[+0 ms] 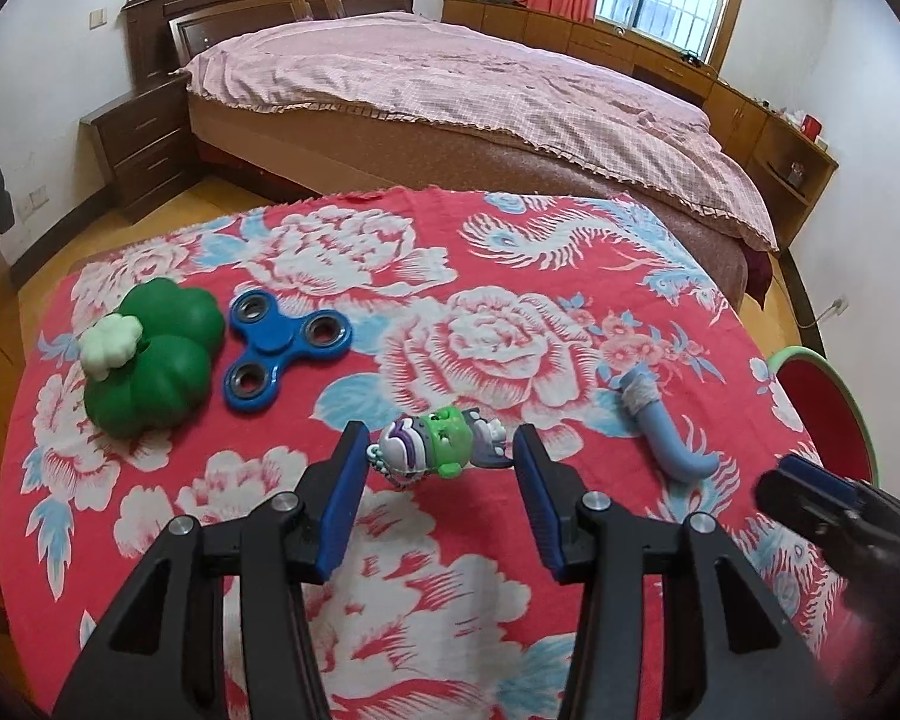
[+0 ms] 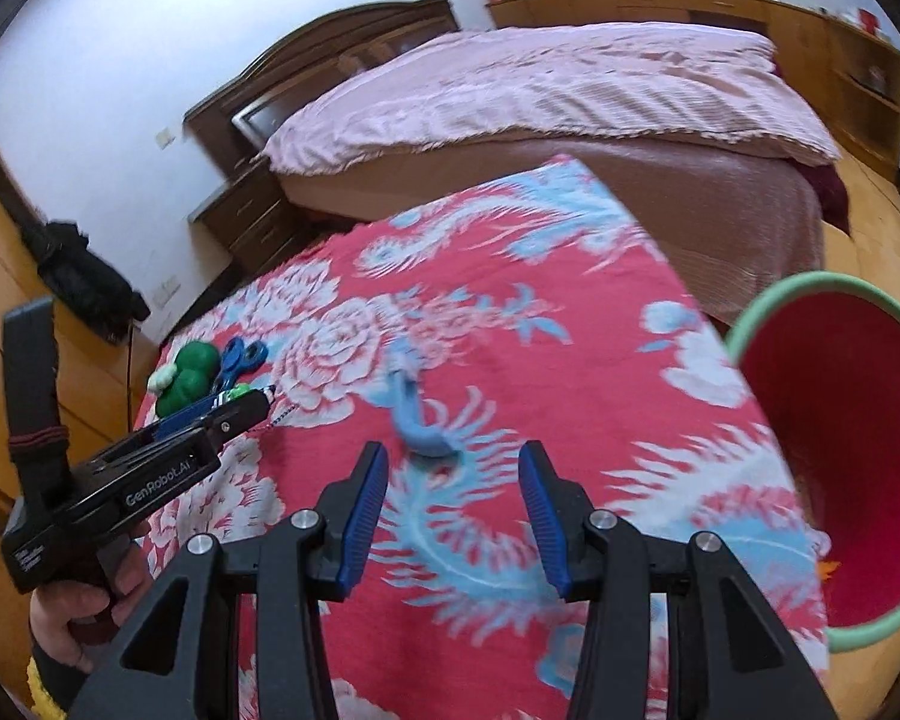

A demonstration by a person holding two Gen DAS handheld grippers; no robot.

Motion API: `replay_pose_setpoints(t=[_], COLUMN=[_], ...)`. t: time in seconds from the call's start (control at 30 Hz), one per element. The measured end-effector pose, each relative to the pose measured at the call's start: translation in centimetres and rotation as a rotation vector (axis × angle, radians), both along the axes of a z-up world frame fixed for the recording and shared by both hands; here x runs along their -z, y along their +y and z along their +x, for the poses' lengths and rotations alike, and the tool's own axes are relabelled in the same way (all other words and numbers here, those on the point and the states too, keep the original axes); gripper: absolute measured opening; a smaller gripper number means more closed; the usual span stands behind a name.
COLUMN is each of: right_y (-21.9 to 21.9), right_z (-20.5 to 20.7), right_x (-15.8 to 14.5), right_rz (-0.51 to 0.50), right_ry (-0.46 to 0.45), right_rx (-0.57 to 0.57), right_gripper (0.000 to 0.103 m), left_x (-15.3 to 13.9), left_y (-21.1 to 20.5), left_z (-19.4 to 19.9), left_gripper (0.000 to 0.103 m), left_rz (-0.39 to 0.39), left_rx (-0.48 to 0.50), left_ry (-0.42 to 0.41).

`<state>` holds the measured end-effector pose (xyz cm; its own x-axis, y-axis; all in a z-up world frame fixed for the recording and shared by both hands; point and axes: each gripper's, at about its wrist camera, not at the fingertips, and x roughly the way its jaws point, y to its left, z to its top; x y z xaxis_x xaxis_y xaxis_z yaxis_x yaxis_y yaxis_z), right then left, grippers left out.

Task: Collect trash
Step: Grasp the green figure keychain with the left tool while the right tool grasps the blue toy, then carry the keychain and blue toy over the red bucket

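Left hand-held gripper: spread, bracketing small green-and-white plastic figure for pickup. Right hand-held gripper: spread, empty, curved blue rubbery piece just ahead.

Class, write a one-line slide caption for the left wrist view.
Open left gripper frames a small toy figure on the floral cloth, near a spinner.

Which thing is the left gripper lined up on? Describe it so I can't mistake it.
On the red flowered cloth, look just beyond the left gripper. The small toy figure lies there on its side. Unlike the blue spinner nearby, it has a green body and purple-striped white head.
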<state>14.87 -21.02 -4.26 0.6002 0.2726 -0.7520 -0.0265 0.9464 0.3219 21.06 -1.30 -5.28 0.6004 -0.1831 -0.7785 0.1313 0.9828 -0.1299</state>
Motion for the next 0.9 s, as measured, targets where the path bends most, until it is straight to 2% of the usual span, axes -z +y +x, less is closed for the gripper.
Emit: replay_pose_setpoints(t=[0.37, 0.47, 0.5, 0.53, 0.57, 0.9], right_y=[3.7, 4.0, 4.1, 4.2, 4.3, 3.0], right_z=[3.8, 4.2, 4.2, 4.2, 4.2, 1.8], right_x=[2.1, 2.7, 2.8, 2.8, 2.9, 1.5], right_rz=[-0.089, -0.099, -0.108, -0.119, -0.118, -0.048], right_ry=[0.008, 0.02, 0.011, 0.007, 0.009, -0.015], right_rx=[-0.071, -0.078, -0.074, -0.076, -0.081, -0.07], right_gripper=[0.047, 0.038, 0.033, 0.024, 0.02, 0.018], left_x=[0.8, 0.9, 0.9, 0.9, 0.9, -1.0], left_y=[0.9, 0.8, 0.7, 0.7, 0.6, -0.4], left_z=[0.1, 0.1, 0.1, 0.1, 0.1, -1.2], left_gripper=[0.05, 0.05, 0.05, 0.05, 0.05, 0.05], left_rz=[-0.022, -0.026, -0.026, -0.027, -0.027, -0.03], left_rx=[-0.008, -0.004, -0.001, -0.001, 0.0, 0.025], left_ry=[0.0, 0.002, 0.003, 0.002, 0.002, -0.03])
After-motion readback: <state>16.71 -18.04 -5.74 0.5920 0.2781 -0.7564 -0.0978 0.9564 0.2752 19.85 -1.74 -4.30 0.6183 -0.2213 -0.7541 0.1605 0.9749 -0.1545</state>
